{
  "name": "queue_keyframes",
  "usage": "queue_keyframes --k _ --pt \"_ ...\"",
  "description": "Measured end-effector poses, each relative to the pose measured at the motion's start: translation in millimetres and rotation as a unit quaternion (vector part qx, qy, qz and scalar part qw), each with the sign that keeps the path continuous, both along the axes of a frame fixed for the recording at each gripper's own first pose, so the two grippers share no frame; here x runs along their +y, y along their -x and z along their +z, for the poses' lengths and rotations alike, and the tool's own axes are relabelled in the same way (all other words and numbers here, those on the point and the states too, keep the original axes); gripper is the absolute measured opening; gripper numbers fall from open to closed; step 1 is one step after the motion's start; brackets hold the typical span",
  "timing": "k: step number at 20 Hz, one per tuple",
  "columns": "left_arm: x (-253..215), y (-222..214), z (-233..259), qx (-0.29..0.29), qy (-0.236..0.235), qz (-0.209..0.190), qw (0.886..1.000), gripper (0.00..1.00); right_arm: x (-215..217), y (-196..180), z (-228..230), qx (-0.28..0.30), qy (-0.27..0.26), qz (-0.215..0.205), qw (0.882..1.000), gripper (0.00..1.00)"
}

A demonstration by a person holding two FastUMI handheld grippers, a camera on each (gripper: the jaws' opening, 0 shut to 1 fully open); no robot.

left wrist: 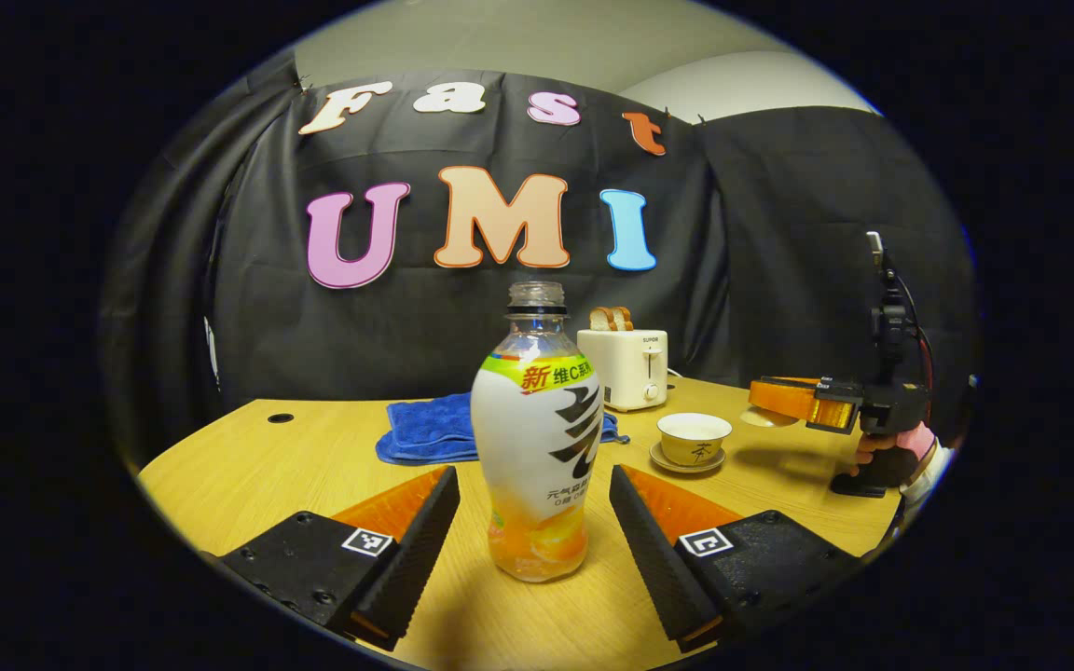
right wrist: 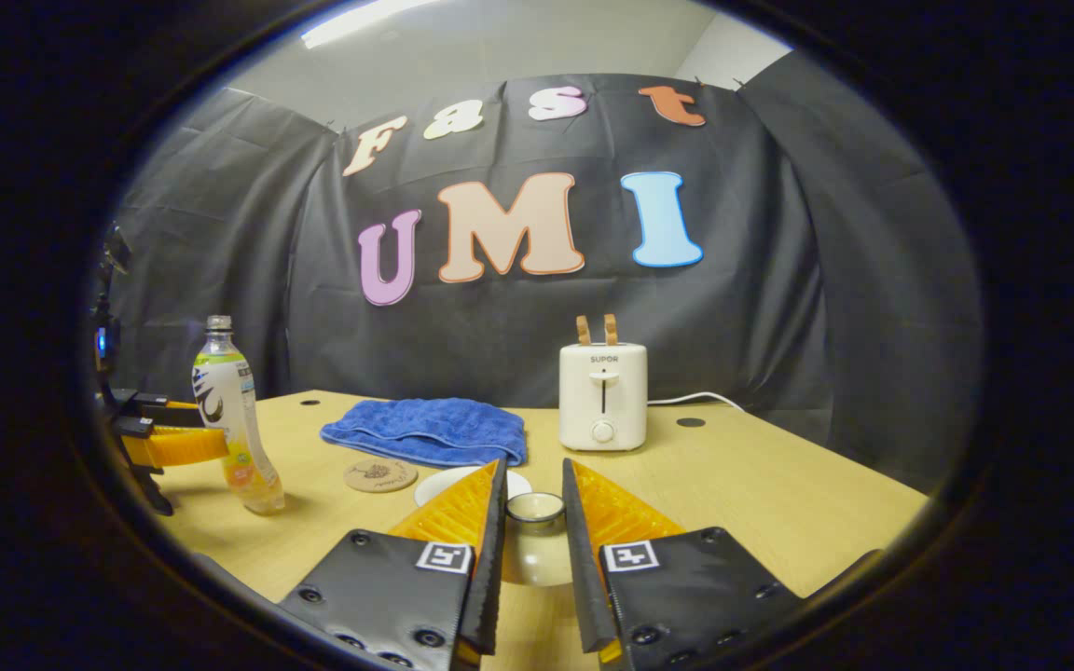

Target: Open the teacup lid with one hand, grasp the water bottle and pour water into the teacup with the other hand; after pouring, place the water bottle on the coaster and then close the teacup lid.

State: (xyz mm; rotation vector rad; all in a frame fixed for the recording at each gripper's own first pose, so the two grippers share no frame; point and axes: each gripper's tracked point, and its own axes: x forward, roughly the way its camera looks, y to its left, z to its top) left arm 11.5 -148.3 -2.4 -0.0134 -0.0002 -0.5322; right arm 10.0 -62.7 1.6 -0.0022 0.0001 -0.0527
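Left gripper view: bottle (left wrist: pixel 537 438) between spread tool (left wrist: pixel 534 508) fingers | untouched

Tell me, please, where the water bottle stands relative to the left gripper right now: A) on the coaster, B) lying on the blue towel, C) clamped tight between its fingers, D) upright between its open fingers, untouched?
D: the water bottle stands upright on the table, with clear gaps to both fingers of the open left gripper.

- Bare desk (right wrist: pixel 761 494) lies open right of the toaster (right wrist: pixel 602 396).
- Towel (right wrist: pixel 430 431) and coaster (right wrist: pixel 380 474) sit between bottle (right wrist: pixel 234 429) and toaster.
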Motion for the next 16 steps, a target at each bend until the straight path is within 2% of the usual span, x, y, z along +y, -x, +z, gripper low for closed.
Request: queue_keyframes --k 3,7,11,16 --pt "-11.2 -11.2 -3.5 0.017 0.003 0.006 1.000 0.95 -14.6 2.5 0.3 -0.001 0.000 -0.013 1.000 0.36" --pt "-18.5 -26.2 -8.0 0.033 -0.003 0.022 0.999 0.87 -15.7 3.6 0.6 0.000 0.000 -0.014 1.000 0.37" --pt "-20.0 -31.5 -9.9 0.036 -0.013 0.039 0.999 0.70 -15.3 3.7 0.6 0.000 0.000 -0.011 1.000 0.38" --pt "-28.3 -33.8 -9.0 0.030 -0.020 0.037 0.999 0.63 -15.5 4.0 0.6 -0.001 0.000 -0.011 1.000 0.38"
